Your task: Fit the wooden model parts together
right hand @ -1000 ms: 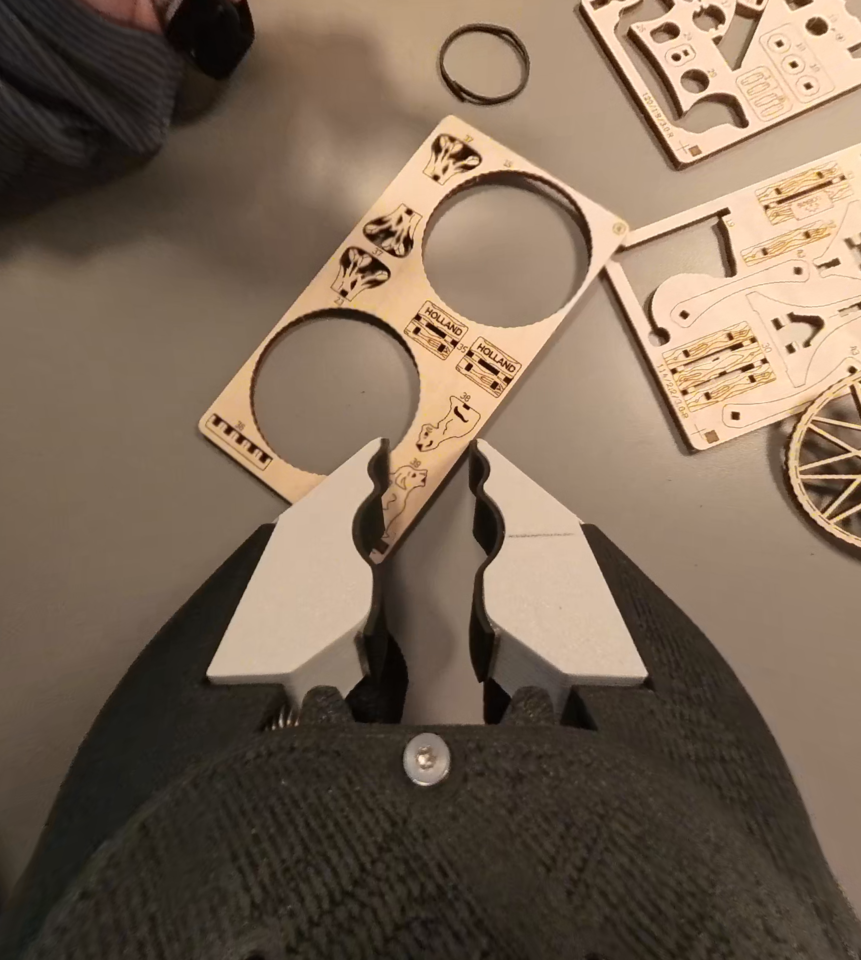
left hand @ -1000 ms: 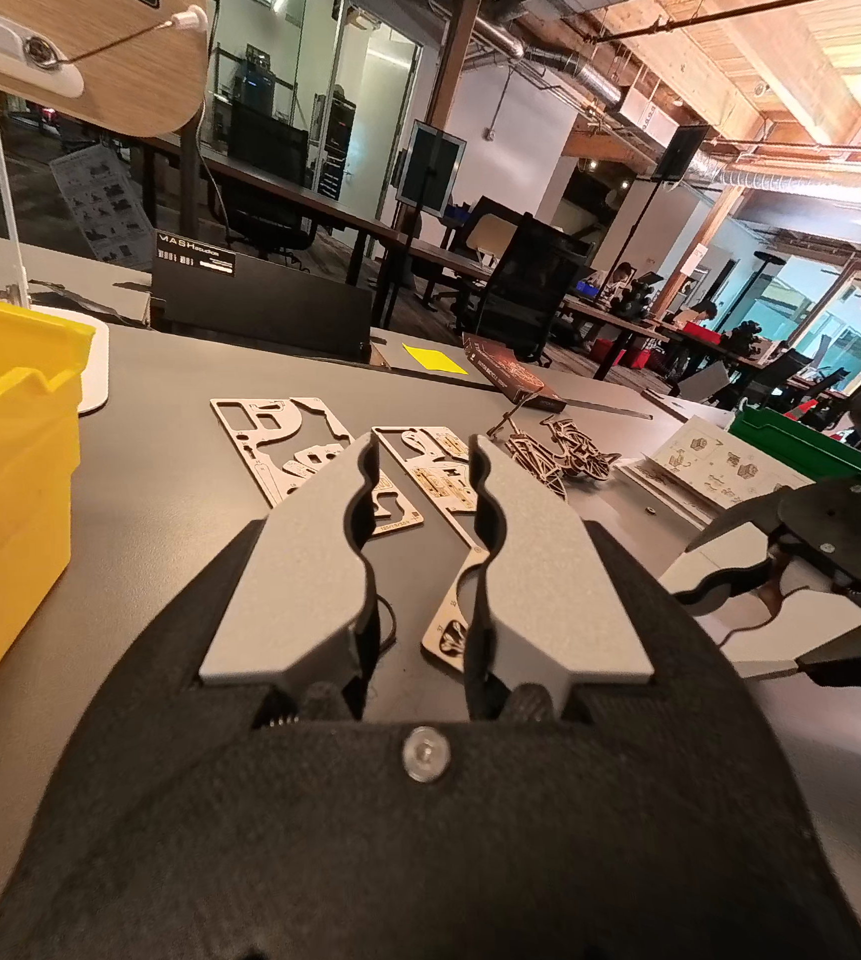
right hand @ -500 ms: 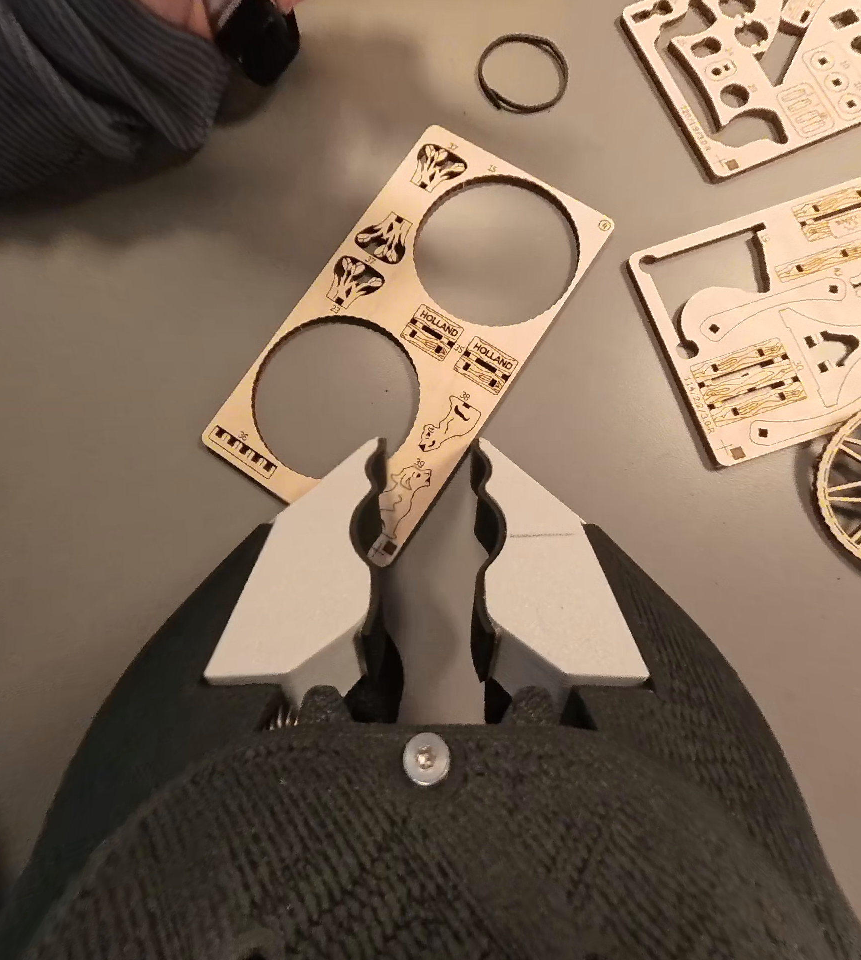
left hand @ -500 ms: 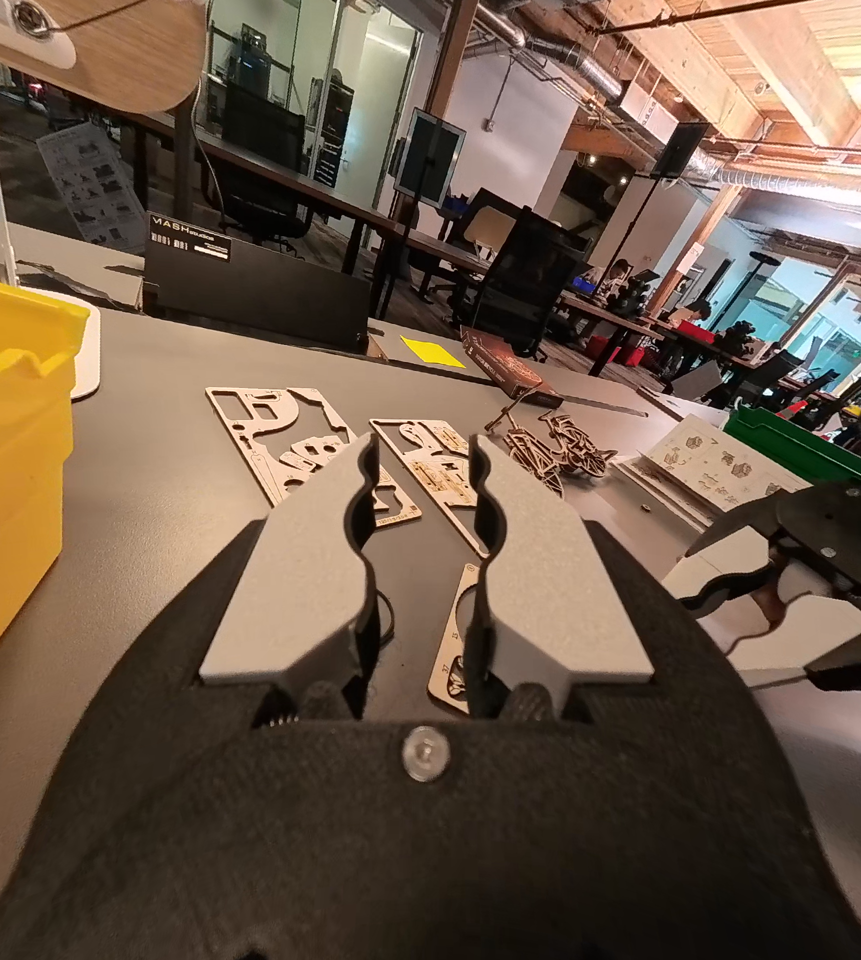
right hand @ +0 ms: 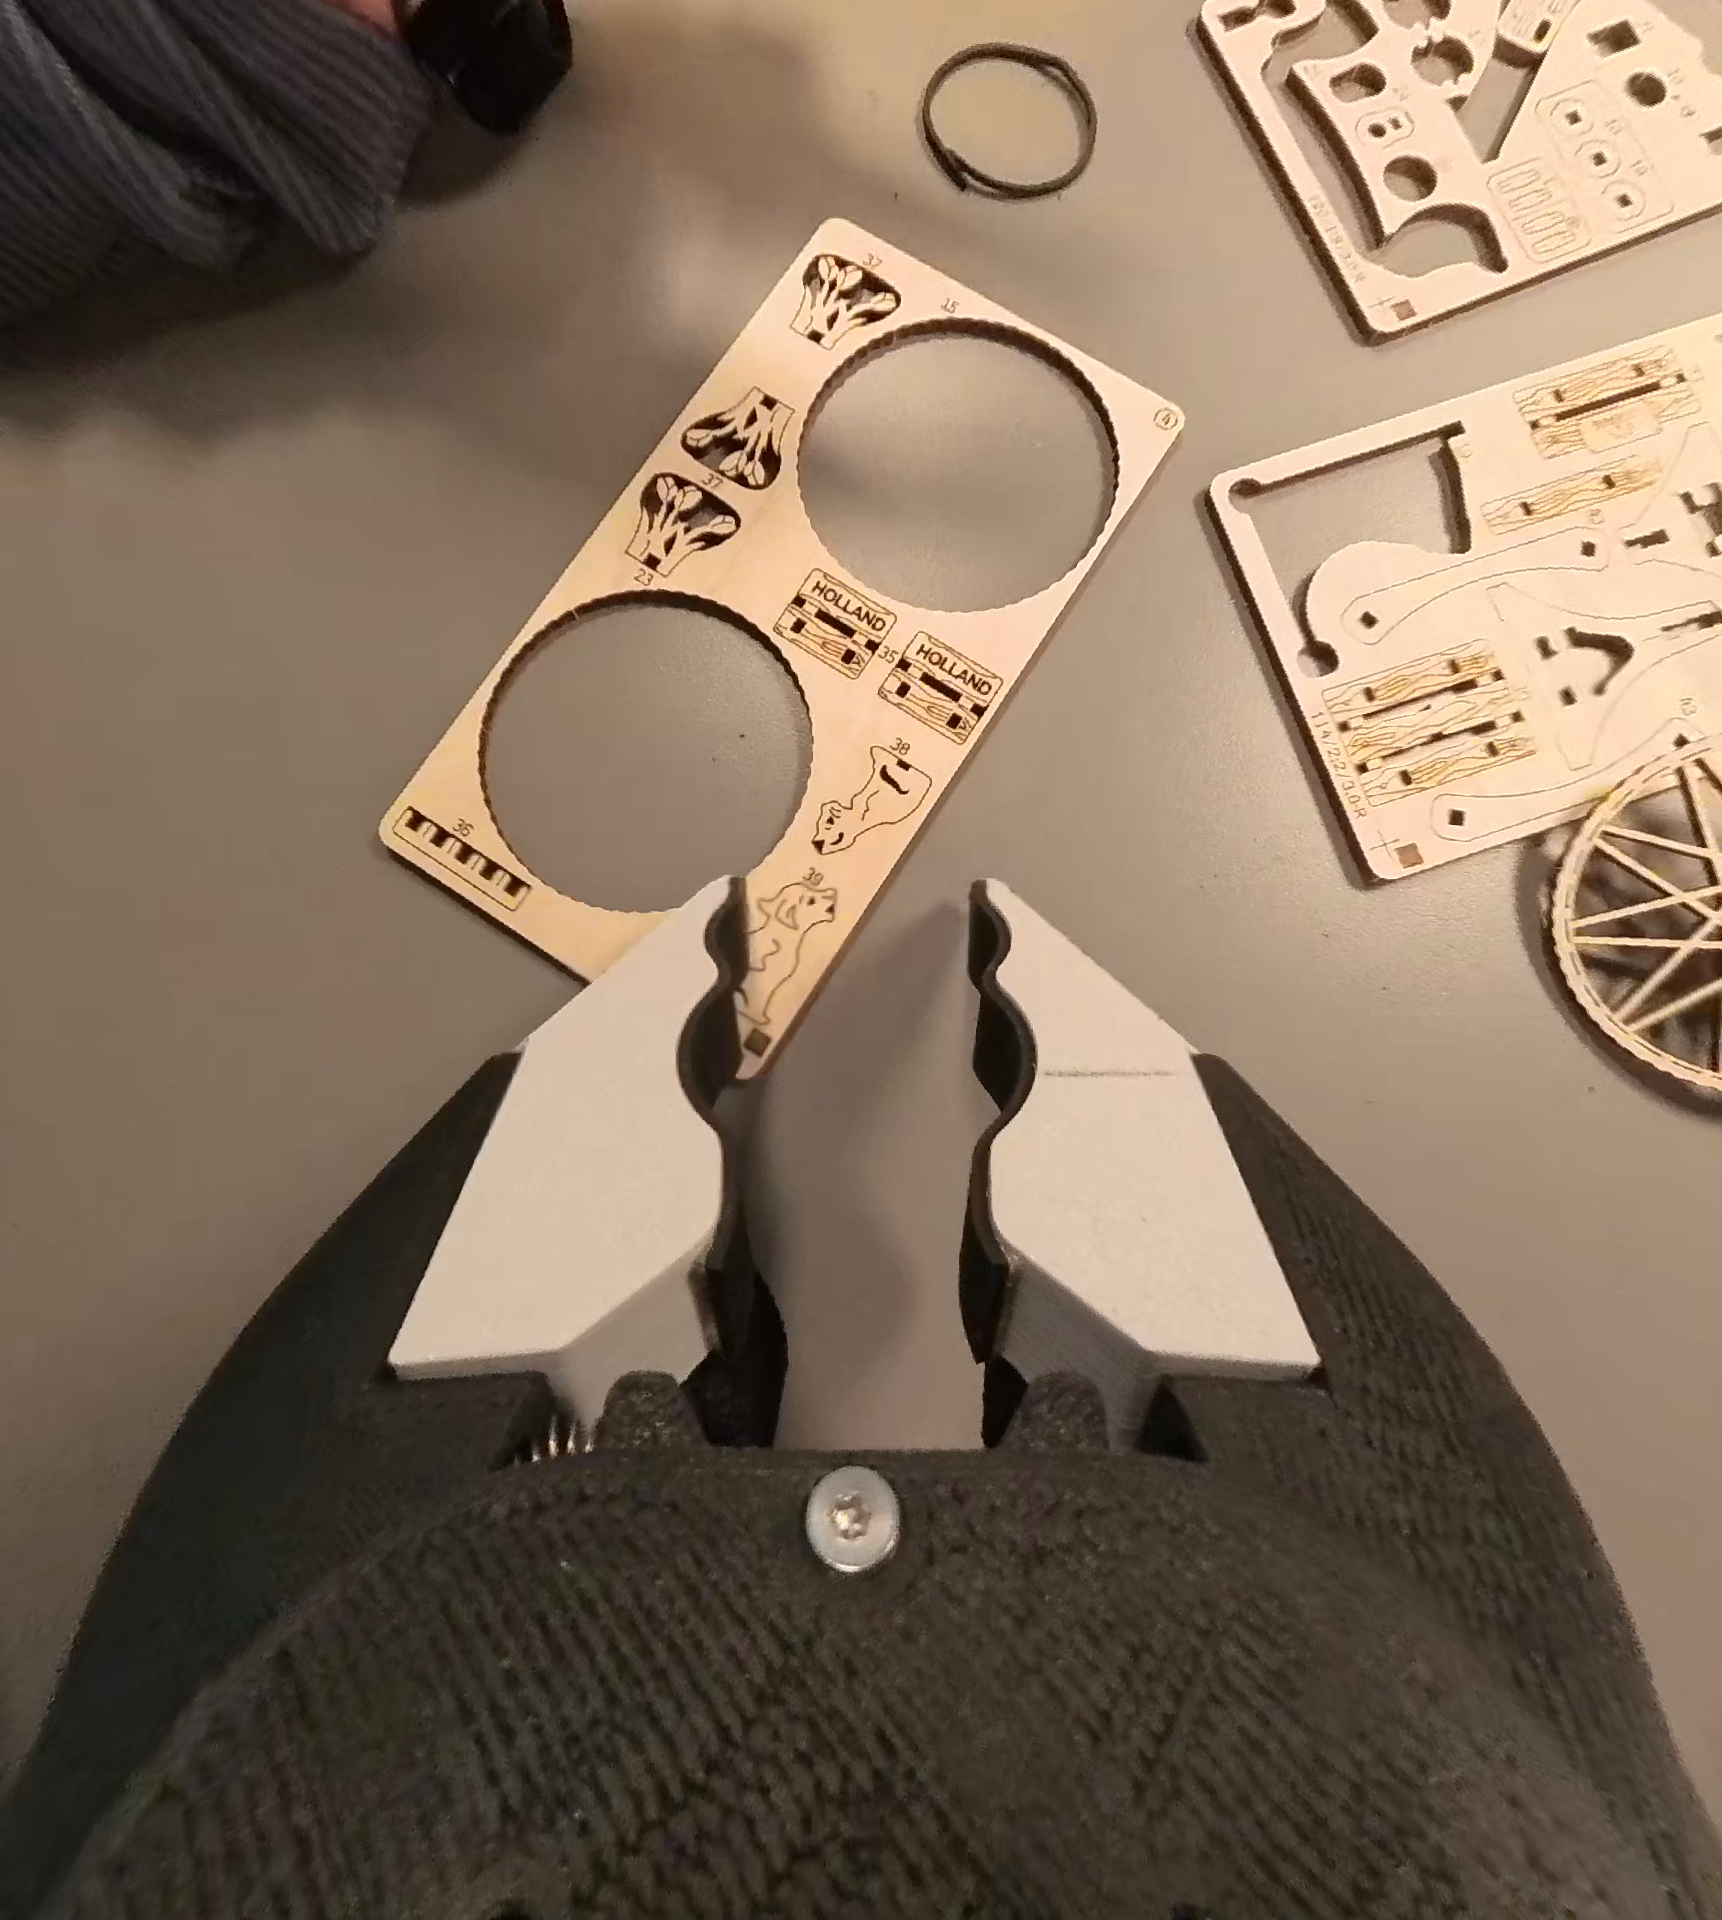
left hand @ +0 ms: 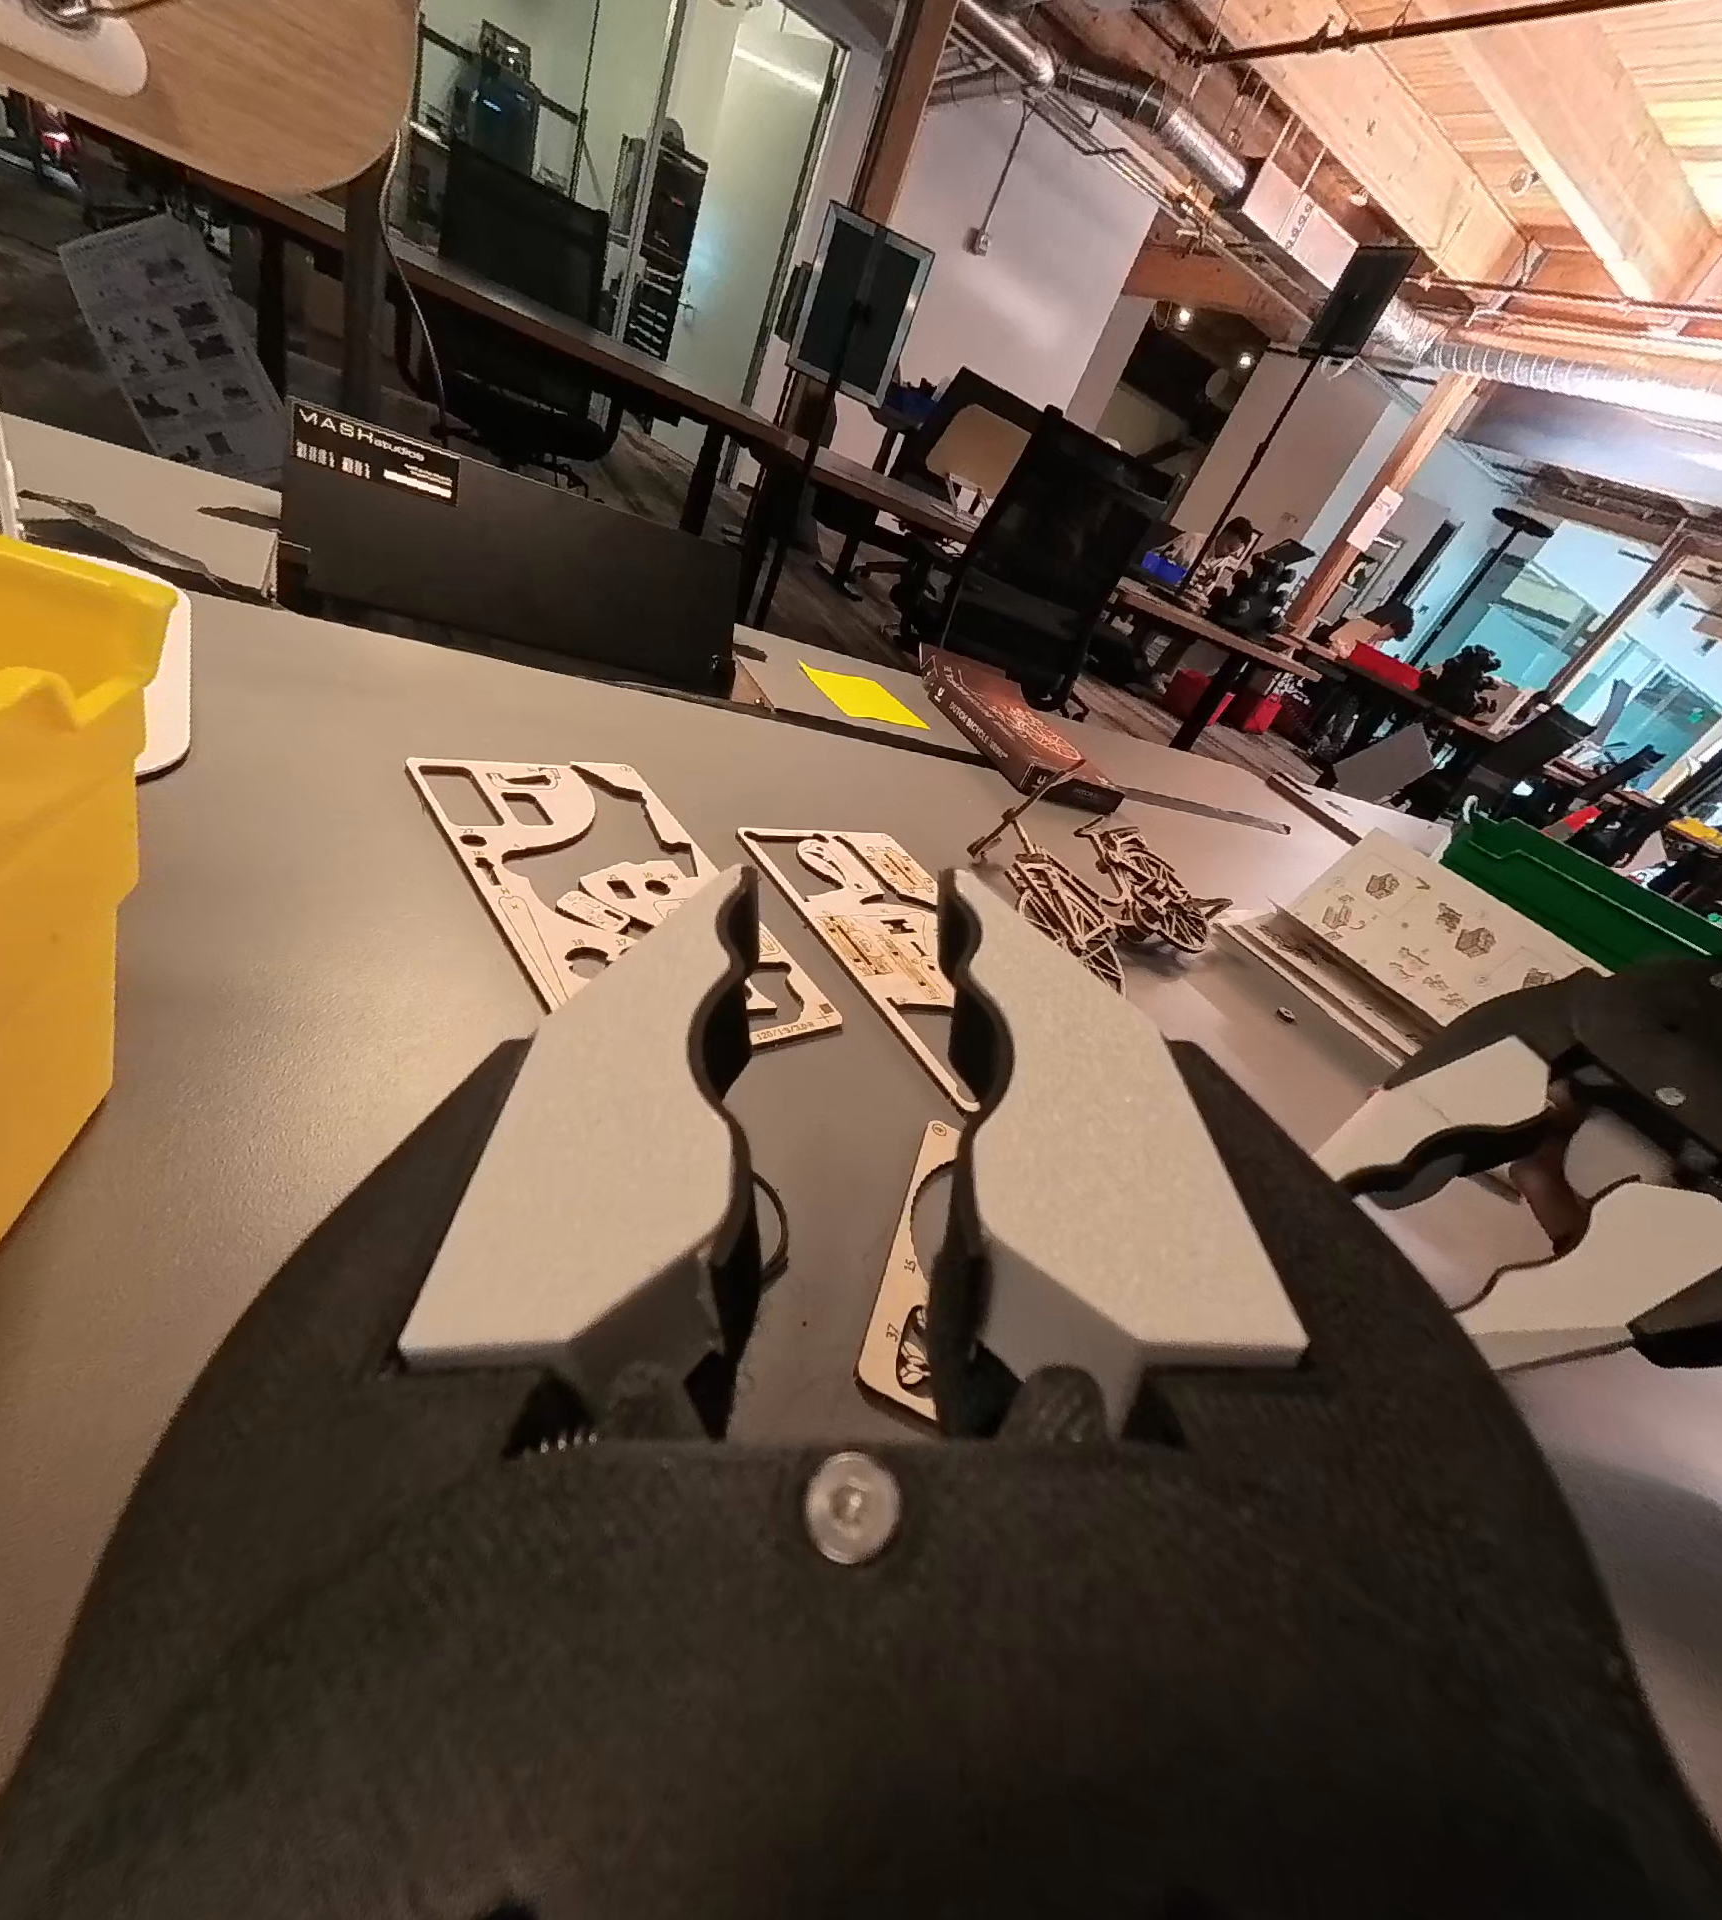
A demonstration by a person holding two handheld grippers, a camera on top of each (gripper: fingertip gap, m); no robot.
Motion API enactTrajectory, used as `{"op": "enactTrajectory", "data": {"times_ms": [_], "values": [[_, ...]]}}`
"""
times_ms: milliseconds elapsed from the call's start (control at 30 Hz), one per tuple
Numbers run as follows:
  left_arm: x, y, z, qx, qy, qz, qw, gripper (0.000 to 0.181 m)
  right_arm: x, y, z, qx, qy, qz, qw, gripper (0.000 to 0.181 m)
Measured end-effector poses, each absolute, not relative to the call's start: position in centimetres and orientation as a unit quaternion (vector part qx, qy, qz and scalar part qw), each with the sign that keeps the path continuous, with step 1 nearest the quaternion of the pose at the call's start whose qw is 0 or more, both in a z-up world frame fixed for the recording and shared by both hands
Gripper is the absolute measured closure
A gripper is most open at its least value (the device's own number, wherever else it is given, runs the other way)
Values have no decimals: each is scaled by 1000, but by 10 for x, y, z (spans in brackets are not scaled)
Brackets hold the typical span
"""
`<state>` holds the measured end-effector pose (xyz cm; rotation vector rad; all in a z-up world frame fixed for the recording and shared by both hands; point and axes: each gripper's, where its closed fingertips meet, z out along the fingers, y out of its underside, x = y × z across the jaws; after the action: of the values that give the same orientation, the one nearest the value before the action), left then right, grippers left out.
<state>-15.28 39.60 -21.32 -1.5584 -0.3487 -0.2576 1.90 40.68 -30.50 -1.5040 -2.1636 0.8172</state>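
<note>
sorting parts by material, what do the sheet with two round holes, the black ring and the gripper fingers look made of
Sheet with two round holes: thin pale plywood, matte, with dark burnt cut edges that suggest laser cutting. Black ring: thin, slightly uneven loop, probably a rubber band. Right gripper fingers: grey matte plastic, faint layer lines hinting at 3D printing, with dark wavy inner pads, perhaps rubber.

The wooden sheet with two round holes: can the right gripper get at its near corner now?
Probably yes: the right gripper is open, the sheet's near corner lies just under its fingertips, nothing between.
</note>
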Motion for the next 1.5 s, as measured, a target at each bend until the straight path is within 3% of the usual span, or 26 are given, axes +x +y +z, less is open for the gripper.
{"op": "enactTrajectory", "data": {"times_ms": [300, 567, 1500], "values": [[-154, 396, -214, -697, -159, -118, 689, 149, 4, 424, -289, -560, -715, 333, 254, 161], [-153, 398, -216, -700, -158, -122, 686, 149, 13, 402, -301, -536, -745, 351, 185, 141], [-153, 398, -217, -698, -163, -133, 684, 149, 8, 406, -307, -538, -753, 299, 233, 144]]}}
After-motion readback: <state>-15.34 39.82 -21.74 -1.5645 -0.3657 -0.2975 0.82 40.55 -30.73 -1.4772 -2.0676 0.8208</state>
